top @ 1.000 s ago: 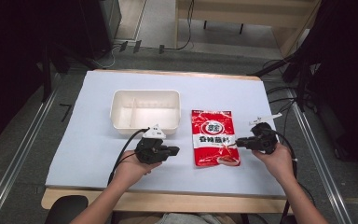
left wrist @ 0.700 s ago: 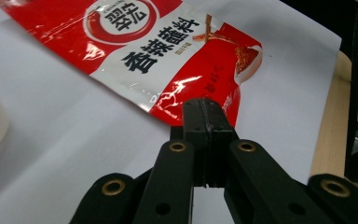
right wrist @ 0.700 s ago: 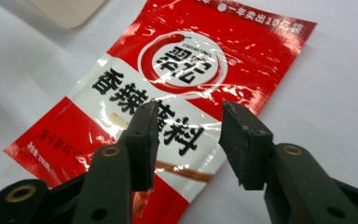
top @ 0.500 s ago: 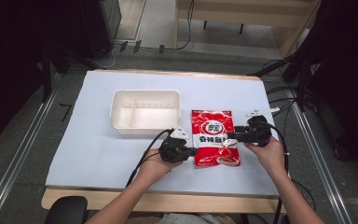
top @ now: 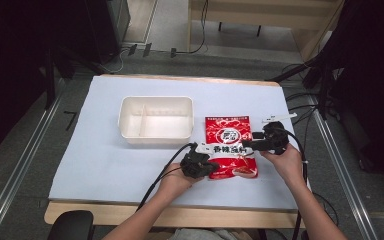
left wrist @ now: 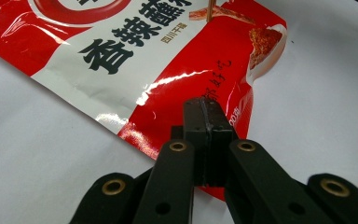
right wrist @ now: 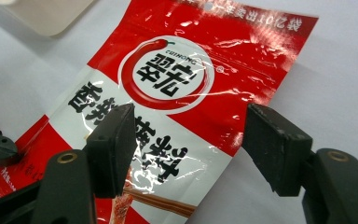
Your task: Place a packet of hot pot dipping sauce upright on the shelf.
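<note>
Right now your left gripper has its jaws pressed together over the near corner of the red sauce packet; whether the foil edge is pinched between them, you cannot tell from its own view. Your right gripper stands wide apart, one jaw over the packet's printed face, the other beyond its edge above the white sheet covering the worktop. From the high view, the packet lies flat just beside the white divided tray, on its right, with your left gripper at the packet's near-left corner and the right gripper at its far-right side. That tray appears as a pale corner in the right gripper view.
</note>
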{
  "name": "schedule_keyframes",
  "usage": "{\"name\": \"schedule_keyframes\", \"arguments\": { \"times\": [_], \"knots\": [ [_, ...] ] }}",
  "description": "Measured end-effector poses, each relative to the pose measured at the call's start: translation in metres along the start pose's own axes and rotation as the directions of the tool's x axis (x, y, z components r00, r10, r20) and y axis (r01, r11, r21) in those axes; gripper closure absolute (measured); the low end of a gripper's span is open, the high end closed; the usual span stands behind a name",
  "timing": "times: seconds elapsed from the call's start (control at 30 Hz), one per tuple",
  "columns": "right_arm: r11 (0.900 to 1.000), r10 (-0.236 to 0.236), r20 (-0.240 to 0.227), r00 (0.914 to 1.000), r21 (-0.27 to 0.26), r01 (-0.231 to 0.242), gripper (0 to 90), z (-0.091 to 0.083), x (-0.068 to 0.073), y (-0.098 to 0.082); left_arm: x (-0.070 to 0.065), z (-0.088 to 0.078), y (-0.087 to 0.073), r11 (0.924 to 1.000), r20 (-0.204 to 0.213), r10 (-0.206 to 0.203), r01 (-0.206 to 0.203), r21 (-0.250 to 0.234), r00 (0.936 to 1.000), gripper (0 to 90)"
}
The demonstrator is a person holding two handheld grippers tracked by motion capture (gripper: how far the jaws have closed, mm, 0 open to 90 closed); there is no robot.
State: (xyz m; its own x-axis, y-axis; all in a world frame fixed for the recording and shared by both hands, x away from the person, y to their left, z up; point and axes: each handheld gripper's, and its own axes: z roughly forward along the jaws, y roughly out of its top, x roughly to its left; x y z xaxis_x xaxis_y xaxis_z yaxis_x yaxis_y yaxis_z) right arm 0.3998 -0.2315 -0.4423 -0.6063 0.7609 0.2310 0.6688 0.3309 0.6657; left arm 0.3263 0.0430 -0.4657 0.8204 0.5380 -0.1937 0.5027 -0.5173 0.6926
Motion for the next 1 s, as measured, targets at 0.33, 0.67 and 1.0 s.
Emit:
{"name": "schedule_keyframes", "arguments": {
  "times": [0.33,0.67,1.0],
  "knots": [
    [0.999,0.048,0.008,0.9988,0.017,-0.048,25.1,0.008,-0.007,0.000,-0.001,0.000,-0.002,1.0000,-0.007,-0.002,0.002,-0.007,1.0000,90.0],
    [0.993,0.108,-0.030,0.9937,0.058,-0.106,24.6,0.027,-0.018,0.000,0.001,0.000,-0.005,0.9998,-0.002,-0.010,0.010,-0.016,0.9999,90.0],
    [0.990,0.112,-0.100,0.9887,0.099,-0.102,32.0,0.035,-0.011,0.003,0.003,-0.001,-0.006,0.9998,0.005,-0.018,0.018,-0.008,0.9998,90.0]
  ]
}}
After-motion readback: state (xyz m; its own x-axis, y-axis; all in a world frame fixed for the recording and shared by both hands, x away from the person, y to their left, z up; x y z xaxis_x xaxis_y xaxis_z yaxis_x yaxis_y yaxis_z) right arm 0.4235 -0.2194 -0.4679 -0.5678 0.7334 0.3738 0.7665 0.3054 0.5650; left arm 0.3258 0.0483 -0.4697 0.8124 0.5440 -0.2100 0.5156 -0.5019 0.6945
